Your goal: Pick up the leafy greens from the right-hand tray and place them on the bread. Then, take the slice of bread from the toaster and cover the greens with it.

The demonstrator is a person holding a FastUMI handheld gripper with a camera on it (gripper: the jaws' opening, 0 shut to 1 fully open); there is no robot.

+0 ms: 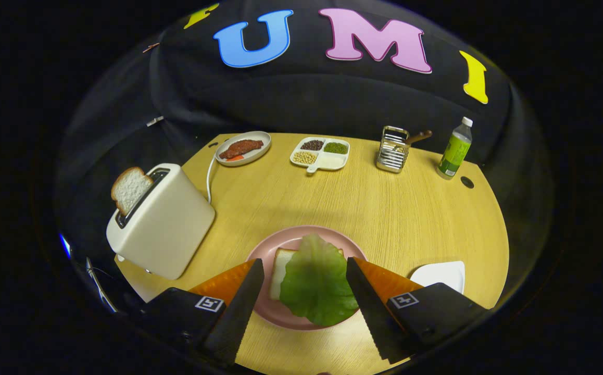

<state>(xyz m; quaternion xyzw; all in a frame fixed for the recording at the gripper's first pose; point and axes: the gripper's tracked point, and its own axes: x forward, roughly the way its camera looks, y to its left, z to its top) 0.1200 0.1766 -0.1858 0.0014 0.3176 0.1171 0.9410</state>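
1. Since the leafy greens (316,281) already lie on the bread (282,270) on the pink plate (275,312), between the spread, empty fingers of the gripper (305,275), the toaster slice looks to be the step in hand.
2. Lift clear so the greens stay put.
3. Swing toward ten o'clock, where the slice of bread (129,189) stands in the toaster (163,221).
4. Keep the fingers apart, straddle the slice's flat faces, then close gently.
5. Draw it straight up out of the slot.

Wooden table (385,208), toaster (163,224), pink plate (280,312), 3 trays, rack (392,149), bottle (455,149)
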